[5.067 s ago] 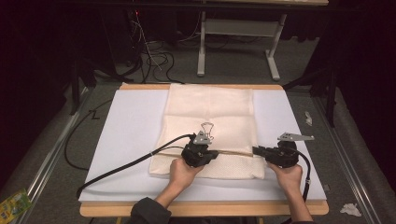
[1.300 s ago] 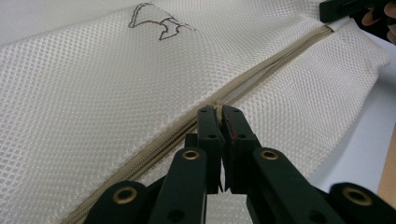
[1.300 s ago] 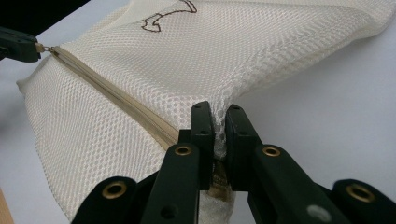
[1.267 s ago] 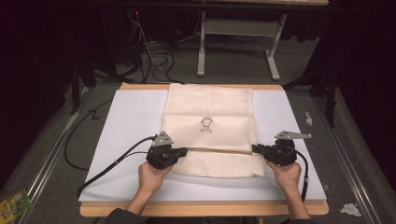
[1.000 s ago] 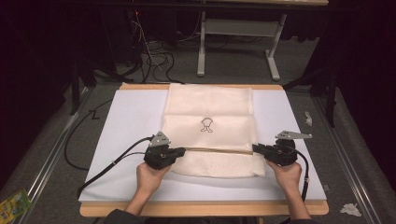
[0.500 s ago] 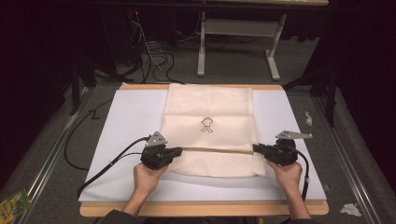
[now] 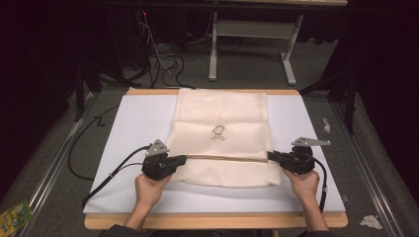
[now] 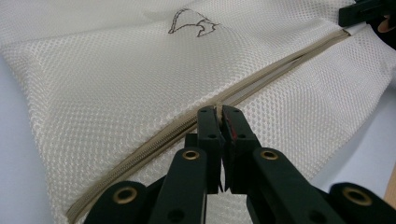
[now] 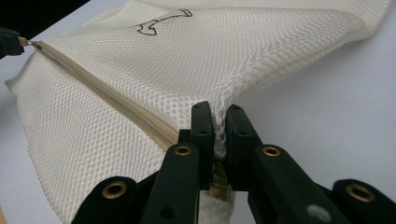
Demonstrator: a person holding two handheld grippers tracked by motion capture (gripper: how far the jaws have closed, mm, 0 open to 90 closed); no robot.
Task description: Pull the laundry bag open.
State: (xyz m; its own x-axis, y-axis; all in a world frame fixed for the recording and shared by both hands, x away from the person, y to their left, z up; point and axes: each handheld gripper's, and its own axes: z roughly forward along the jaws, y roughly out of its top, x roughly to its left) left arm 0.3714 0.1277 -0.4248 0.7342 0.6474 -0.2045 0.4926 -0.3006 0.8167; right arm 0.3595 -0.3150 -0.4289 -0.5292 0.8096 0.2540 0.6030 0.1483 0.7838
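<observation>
Mesh laundry bag (image 7: 220,126) lies flat on the bench (image 7: 128,128), zipper (image 8: 154,137) running left-right. Left gripper (image 8: 218,112) fingers clamp the zipper pull; right gripper (image 9: 219,116) fingers clench the bag's right edge.

- No words, numbers or brand names can be read anywhere in these pictures.
- The one sign is a small dark outline drawing (image 7: 218,133) stitched or printed on the cream mesh bag (image 7: 222,113), near the middle of its upper panel, above the zipper (image 7: 225,158). It is a looping line figure, not letters.
- The same drawing shows in the left gripper view (image 8: 189,22) and in the right gripper view (image 9: 161,21), in both cases as a thin brown outline with no lettering beside it.
- A green and yellow packet (image 7: 14,216) lies on the floor at the lower left; any print on it is too small to read.
</observation>
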